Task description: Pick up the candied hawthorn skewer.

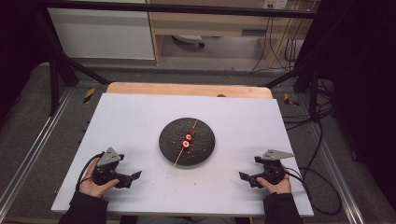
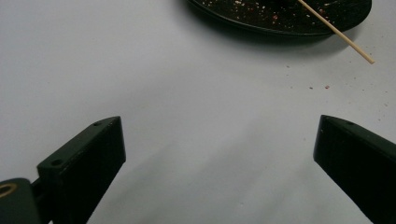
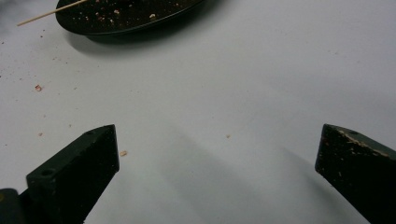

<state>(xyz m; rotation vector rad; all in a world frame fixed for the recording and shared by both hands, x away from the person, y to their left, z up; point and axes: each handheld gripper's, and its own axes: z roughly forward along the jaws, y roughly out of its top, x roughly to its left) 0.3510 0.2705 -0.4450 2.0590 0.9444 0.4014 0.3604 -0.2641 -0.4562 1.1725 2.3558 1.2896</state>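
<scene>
A round black plate [image 1: 203, 148] sits in the middle of the white table top. Across it lies a thin wooden skewer [image 1: 177, 161] with three red fruit slices [image 1: 188, 137] threaded on it. My left gripper [image 1: 132, 179] rests on the table at the near left, pointing toward the plate, open and holding nothing. My right gripper [image 1: 246, 179] mirrors it at the near right, also open with nothing between its jaws. The left gripper [image 2: 219, 154] view has the plate rim [image 2: 261, 23] and the skewer's bare end [image 2: 350, 44] ahead. The right gripper [image 3: 217, 158] view shows the plate [image 3: 126, 21] and the skewer tip [image 3: 46, 14].
Small crumbs [image 3: 38, 87] are scattered on the white board [image 1: 140, 116] near the plate. A wooden table edge [image 1: 187, 88] runs along the far side. Black frame bars [image 1: 60, 70] and cables [image 1: 322, 140] stand beside the table.
</scene>
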